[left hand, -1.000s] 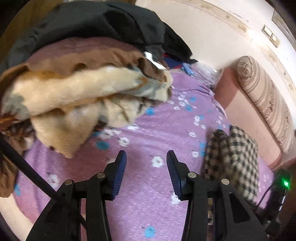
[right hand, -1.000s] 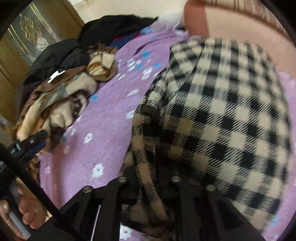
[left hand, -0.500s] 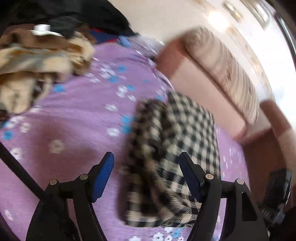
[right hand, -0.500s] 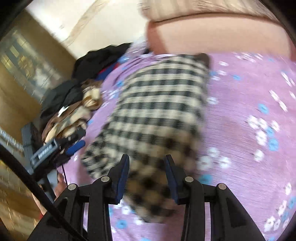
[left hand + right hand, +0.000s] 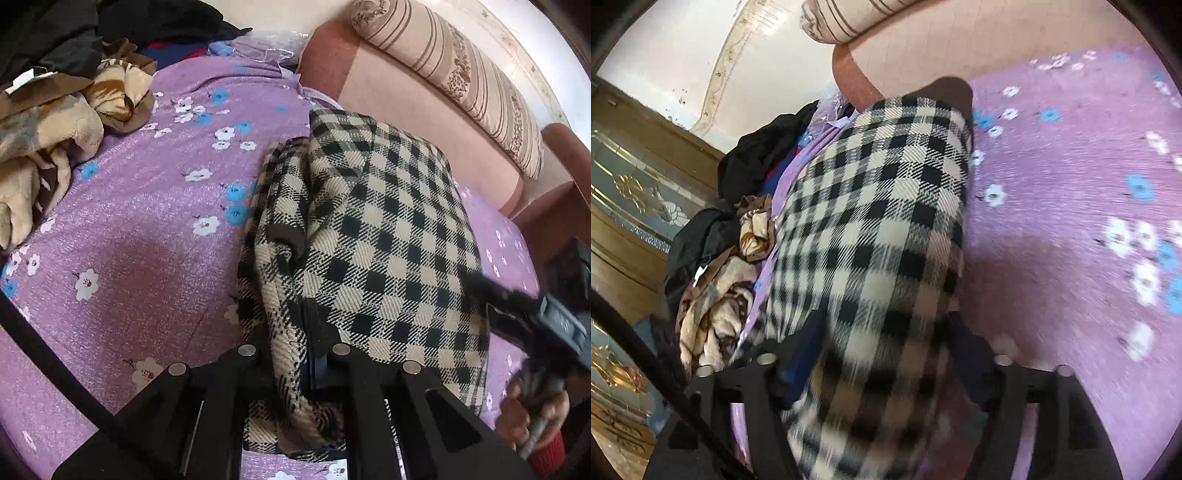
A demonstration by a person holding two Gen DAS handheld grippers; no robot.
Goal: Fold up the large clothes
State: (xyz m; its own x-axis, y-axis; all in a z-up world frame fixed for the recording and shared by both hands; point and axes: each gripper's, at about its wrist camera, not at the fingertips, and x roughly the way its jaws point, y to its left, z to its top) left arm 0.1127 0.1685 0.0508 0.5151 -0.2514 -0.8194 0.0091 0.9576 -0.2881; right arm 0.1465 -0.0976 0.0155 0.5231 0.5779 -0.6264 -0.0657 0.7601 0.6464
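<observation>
- Folded checked garment (image 5: 388, 236) lies on the purple floral bed sheet (image 5: 147, 229), near the pink headboard (image 5: 388, 92).
- Left tool (image 5: 291, 354) clamped narrow on the garment's near edge.
- Right tool (image 5: 882, 354) straddles the garment's other end; frame blurred, grip cannot be told.
- Blanket pile (image 5: 44, 136) well apart.

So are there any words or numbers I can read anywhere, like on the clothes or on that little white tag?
No text can be read in either view.
White tag on the brown blanket: too small to tell if anything is printed on it.
Checked garment: only a black and cream pattern, no label showing.
Purple bedsheet: flowers only, no words.
Striped bolster: stripes and a leafy pattern, no words.
Right gripper: its grey part is too blurred to read.
</observation>
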